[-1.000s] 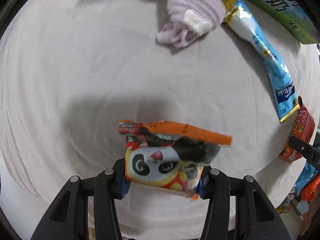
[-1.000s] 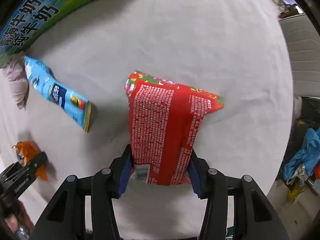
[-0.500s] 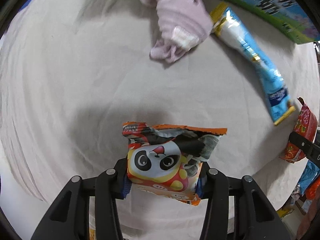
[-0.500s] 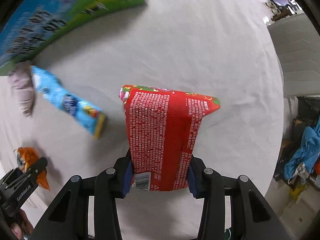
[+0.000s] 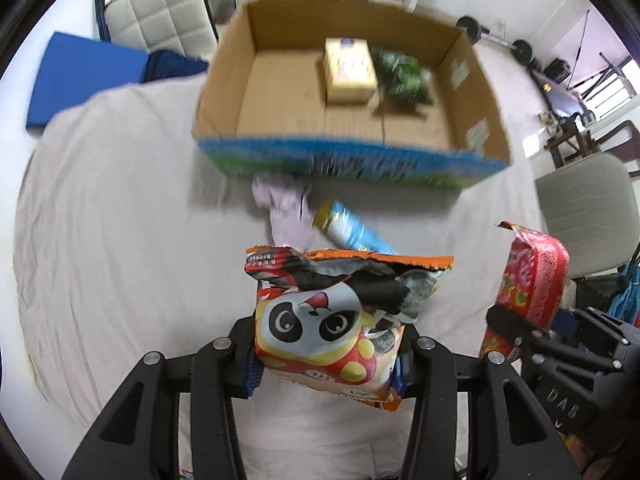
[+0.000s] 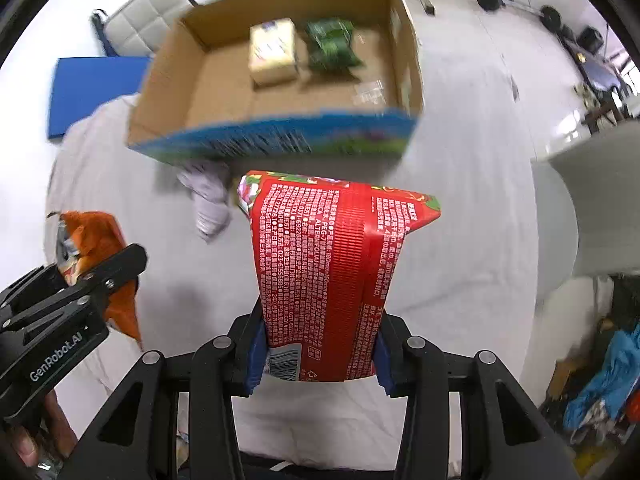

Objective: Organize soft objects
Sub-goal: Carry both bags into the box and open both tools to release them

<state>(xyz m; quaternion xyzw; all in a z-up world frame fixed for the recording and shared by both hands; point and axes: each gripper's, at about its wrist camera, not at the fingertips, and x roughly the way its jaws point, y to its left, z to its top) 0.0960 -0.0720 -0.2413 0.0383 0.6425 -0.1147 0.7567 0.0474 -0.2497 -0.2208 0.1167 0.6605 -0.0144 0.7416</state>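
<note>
You hold a glossy crinkled foil panda snack bag point(image 5: 328, 320) and a shiny red plastic packet point(image 6: 332, 264); ahead, the matt corrugated cardboard box point(image 5: 472, 92).

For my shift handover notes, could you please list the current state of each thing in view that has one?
Left gripper: shut on panda snack bag, lifted.
Right gripper: shut on red packet, lifted.
Cardboard box: open, holding yellow pack and green packet.
Lilac cloth: crumpled on table.
Blue tube packet: lying flat.
</note>
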